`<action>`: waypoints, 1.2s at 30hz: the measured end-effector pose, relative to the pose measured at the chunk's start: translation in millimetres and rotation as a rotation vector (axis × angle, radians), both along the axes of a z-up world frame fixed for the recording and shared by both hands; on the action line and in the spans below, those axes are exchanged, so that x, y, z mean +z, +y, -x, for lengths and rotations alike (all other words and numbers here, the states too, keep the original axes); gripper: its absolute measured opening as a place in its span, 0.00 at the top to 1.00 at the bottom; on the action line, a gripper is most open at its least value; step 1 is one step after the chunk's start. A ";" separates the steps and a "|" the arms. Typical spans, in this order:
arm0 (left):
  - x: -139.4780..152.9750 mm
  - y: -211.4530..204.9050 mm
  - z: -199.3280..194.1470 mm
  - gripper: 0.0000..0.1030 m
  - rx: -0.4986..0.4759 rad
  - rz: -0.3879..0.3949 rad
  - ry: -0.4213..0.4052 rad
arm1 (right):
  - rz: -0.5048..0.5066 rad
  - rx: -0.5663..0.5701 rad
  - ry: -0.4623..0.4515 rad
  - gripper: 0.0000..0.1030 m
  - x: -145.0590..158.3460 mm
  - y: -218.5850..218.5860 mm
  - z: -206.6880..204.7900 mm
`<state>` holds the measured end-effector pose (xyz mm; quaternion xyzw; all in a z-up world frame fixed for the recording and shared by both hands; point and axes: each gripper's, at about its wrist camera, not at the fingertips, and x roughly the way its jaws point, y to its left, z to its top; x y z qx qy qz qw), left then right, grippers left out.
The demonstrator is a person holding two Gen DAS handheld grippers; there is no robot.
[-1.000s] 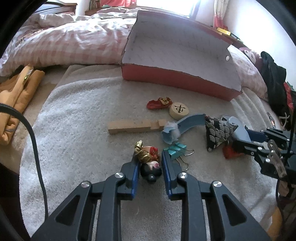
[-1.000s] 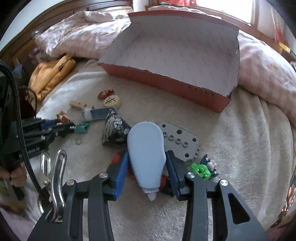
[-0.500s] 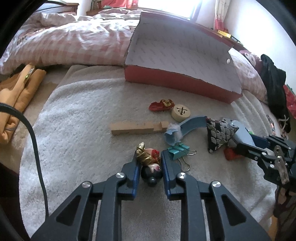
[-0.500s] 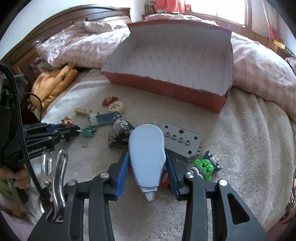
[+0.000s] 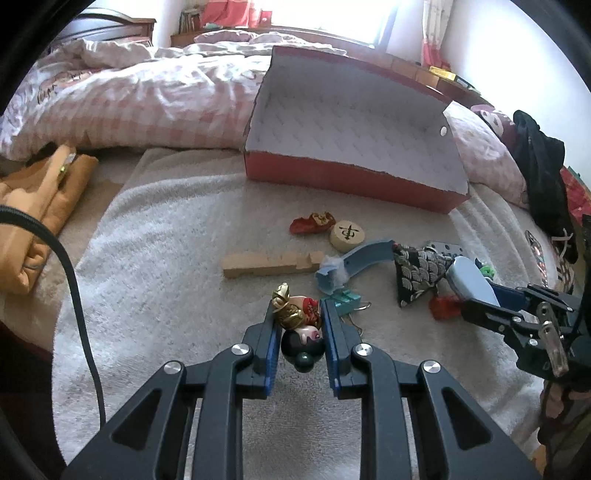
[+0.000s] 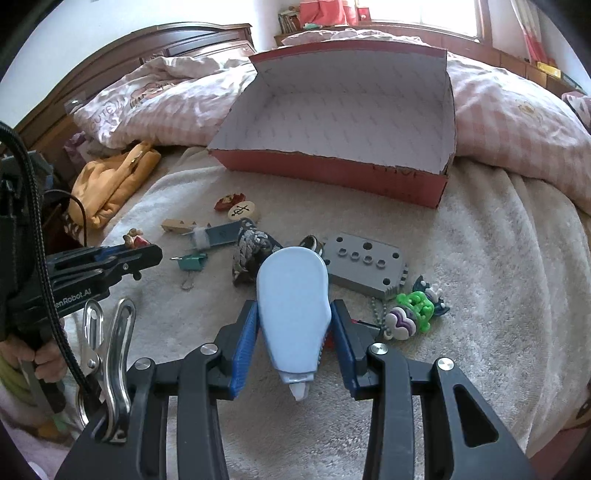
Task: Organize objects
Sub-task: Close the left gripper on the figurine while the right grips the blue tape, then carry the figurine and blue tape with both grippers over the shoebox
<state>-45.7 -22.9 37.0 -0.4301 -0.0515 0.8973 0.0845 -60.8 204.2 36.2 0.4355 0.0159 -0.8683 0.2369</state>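
So both tongs had clamped down by now, the left tongs (image 5: 298, 325) narrowing onto the little figurine (image 5: 300, 325) and the right tongs (image 6: 293, 332) pinching the blue tape dispenser (image 6: 291, 306), both above the towel, ready for the open red box (image 6: 332, 173).

I am looking across a bed (image 6: 498, 229); daylight is pouring through the window (image 5: 332, 14); a dark wooden headboard (image 6: 155, 48) is standing behind.
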 end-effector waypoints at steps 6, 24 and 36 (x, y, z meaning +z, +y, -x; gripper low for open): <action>11.8 5.3 0.9 0.80 -0.010 0.011 0.029 | 0.015 -0.024 0.045 0.61 14.2 -2.8 -5.5; 39.0 27.4 24.8 0.80 -0.060 0.010 0.078 | 0.063 -0.095 0.081 0.61 42.6 -3.4 10.2; 55.1 41.8 62.4 0.80 -0.080 0.025 0.114 | 0.070 -0.118 0.108 0.61 55.7 -6.1 47.4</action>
